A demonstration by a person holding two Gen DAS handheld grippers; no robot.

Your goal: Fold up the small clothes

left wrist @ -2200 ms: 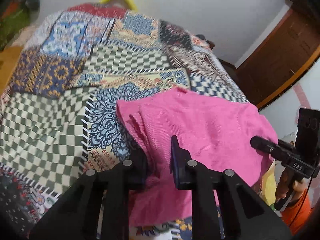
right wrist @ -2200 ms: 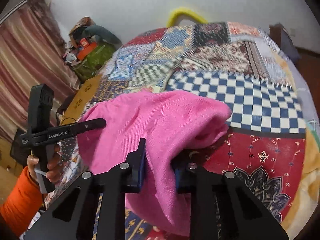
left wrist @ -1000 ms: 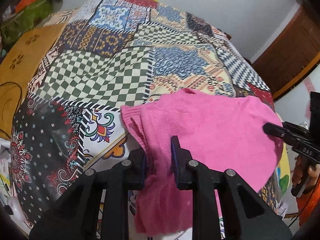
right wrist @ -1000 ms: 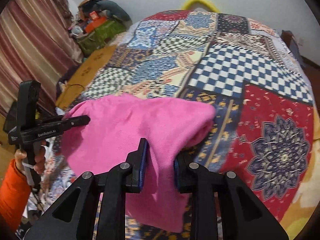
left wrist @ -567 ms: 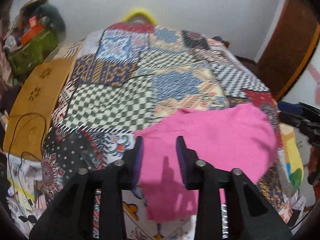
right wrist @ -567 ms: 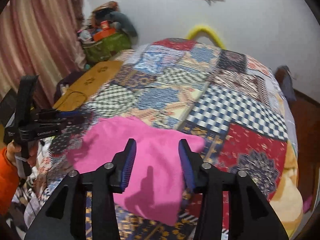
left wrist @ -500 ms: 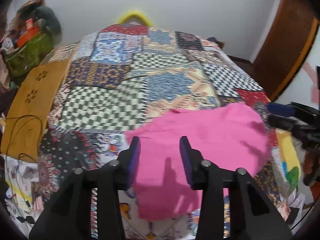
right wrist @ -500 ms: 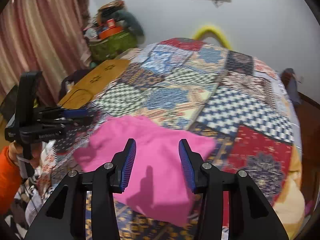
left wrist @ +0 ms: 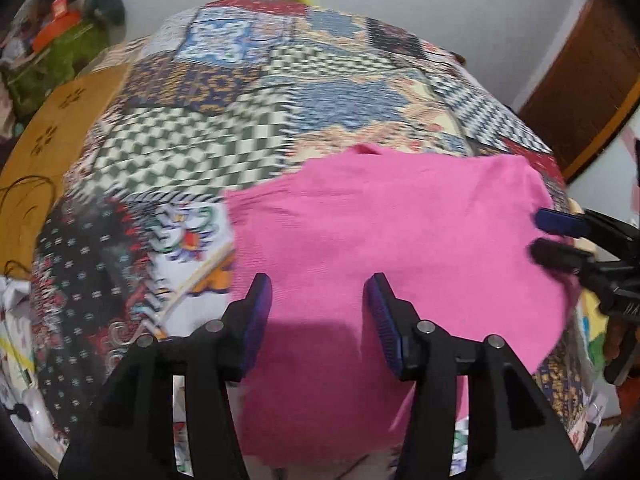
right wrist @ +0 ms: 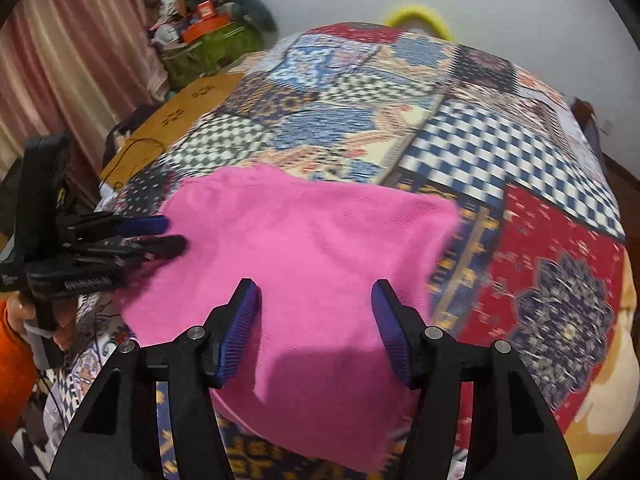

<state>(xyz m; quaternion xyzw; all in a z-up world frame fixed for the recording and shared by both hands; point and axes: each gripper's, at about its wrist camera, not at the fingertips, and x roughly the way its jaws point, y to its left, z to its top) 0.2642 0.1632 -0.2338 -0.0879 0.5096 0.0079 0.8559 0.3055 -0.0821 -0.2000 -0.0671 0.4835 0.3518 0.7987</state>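
Patchwork bedspread (left wrist: 208,140); one pink garment (left wrist: 392,240); left gripper (left wrist: 318,294), right gripper (right wrist: 316,300) both agape, empty.

Left black two-finger gripper with blue ribbed pads (left wrist: 318,300): jaws spread wide, nothing between them, fingers pointing forward and slightly down. Seen from the right wrist view, it sits at the far left, its two fingertips (right wrist: 164,236) stacked one above the other with a gap between. The person's left hand (right wrist: 30,316) grips its handle from below; orange sleeve (right wrist: 14,360) at the wrist.

Right black two-finger gripper with blue ribbed pads (right wrist: 316,304): jaws likewise spread wide and empty. In the left wrist view it enters from the right edge, fingertips (left wrist: 558,236) parted, one over the other.
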